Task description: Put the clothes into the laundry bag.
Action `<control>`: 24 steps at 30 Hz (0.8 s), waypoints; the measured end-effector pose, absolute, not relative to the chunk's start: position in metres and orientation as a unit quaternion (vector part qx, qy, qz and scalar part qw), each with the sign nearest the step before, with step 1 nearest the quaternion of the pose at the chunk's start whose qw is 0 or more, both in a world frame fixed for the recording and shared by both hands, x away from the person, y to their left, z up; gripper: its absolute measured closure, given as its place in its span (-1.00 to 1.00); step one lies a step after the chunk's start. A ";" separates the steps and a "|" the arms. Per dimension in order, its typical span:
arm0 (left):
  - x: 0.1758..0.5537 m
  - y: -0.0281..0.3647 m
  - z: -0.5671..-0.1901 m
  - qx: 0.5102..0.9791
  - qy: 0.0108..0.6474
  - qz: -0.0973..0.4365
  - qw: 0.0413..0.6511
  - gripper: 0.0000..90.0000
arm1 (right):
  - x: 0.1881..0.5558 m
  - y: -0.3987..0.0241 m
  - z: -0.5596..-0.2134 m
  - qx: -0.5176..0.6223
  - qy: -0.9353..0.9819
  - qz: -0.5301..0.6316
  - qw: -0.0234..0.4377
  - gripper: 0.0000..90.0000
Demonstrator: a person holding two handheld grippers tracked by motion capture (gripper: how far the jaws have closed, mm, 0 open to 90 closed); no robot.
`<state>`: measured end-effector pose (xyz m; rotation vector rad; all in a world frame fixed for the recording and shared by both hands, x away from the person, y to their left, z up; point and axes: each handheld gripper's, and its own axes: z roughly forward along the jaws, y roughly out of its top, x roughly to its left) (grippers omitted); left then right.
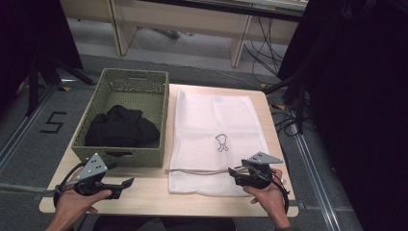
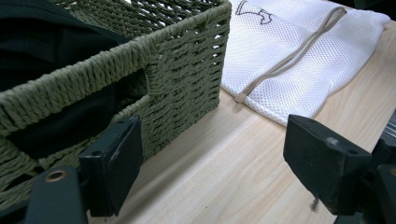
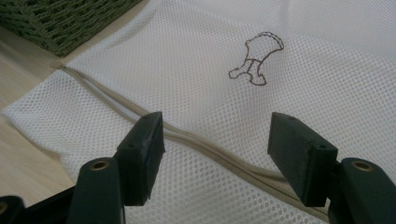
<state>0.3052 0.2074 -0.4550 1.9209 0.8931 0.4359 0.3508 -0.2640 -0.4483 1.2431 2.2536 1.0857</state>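
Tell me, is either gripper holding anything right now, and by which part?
Nothing is held. Right gripper hangs open over the mesh bag zipper; left gripper is open beside the basket.

Green woven basket (image 1: 91, 126) seen at table's (image 1: 144, 192) left; black garment (image 1: 121, 127) is bundled inside.

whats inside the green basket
A crumpled black cloth lies inside the woven green basket, bunched toward its near end. Bare basket floor shows behind it. Whatever may lie under the cloth is covered and cannot be seen.
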 end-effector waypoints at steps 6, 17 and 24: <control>0.305 0.206 -0.455 0.787 0.360 0.176 0.469 -0.55 | 0.354 -0.264 -0.451 0.425 0.794 0.395 0.181 -0.18; 0.305 0.205 -0.456 0.792 0.355 0.172 0.466 -0.56 | 0.359 -0.262 -0.450 0.417 0.804 0.389 0.167 -0.32; 0.306 0.204 -0.457 0.794 0.356 0.166 0.463 -0.55 | 0.380 -0.258 -0.457 0.394 0.816 0.380 0.184 -0.11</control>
